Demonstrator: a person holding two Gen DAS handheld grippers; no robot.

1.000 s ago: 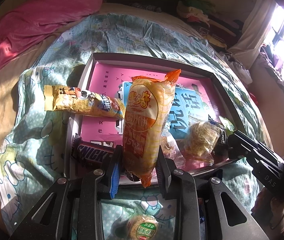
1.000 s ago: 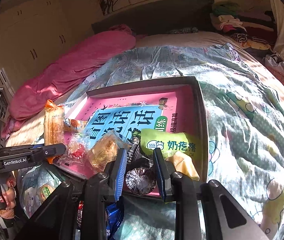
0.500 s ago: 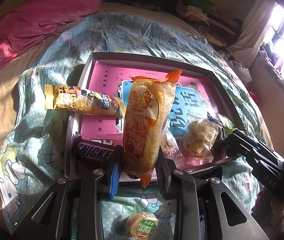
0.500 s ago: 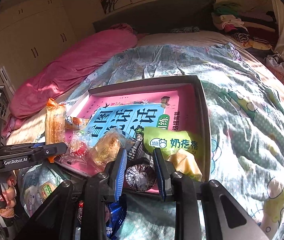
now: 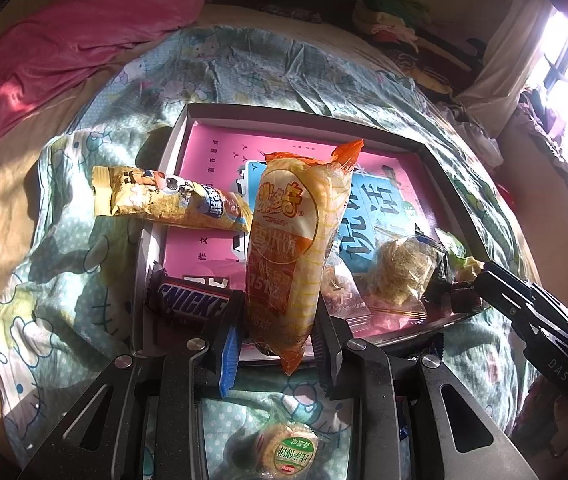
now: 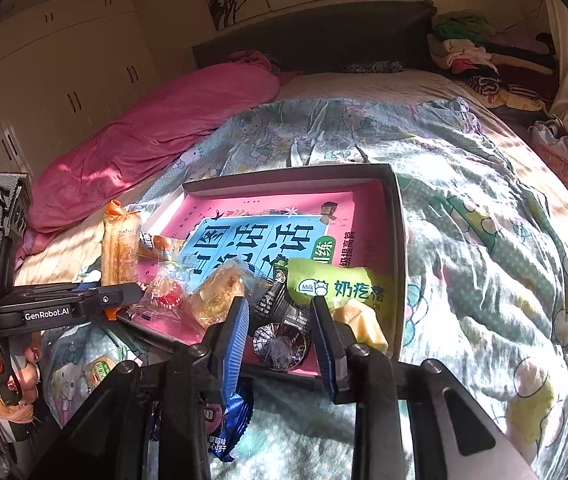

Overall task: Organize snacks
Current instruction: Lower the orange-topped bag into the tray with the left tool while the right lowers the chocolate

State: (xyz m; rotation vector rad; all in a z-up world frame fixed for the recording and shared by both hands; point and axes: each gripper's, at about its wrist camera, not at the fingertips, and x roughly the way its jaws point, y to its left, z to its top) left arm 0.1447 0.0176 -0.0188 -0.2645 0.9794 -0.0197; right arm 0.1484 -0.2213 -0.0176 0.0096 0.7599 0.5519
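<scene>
Bed [image 5: 244, 68]: covered with a cartoon-print quilt. It bears the tray [image 5: 303, 114], my reference for all positions below.

Pink blanket [image 5: 64, 44]: bunched on the bed, well beyond the tray's far left corner.

Tray: shallow and grey-walled. A pink and blue book [image 5: 212, 152] lies flat inside and covers its floor.

Left tongs [image 5: 278, 344]: clenched on the rice cracker pack [image 5: 287, 248], gripping its lower end. The pack stands upright above the tray's near edge.

Right tongs [image 6: 280, 336]: at the tray's near right corner. The jaws have just been opening. The dark foil snack [image 6: 280, 346] lies between them on the tray floor, with a gap showing on each side, so I record it as released.

Yellow pack [image 5: 164, 202]: lies across the tray's left wall, half inside and half out over the quilt.

Green milk pack [image 6: 335, 288]: inside the tray, against the right wall, just behind the dark foil snack.

Snickers bar [image 5: 192, 300]: inside the tray at the near left corner.

Clear-wrapped pastry [image 5: 399, 272]: inside the tray, near the middle of the near edge.

Blue packet [image 6: 228, 420]: on the quilt, outside the tray's near edge.

Round biscuit pack [image 5: 287, 446]: on the quilt, outside the tray's near edge.
</scene>
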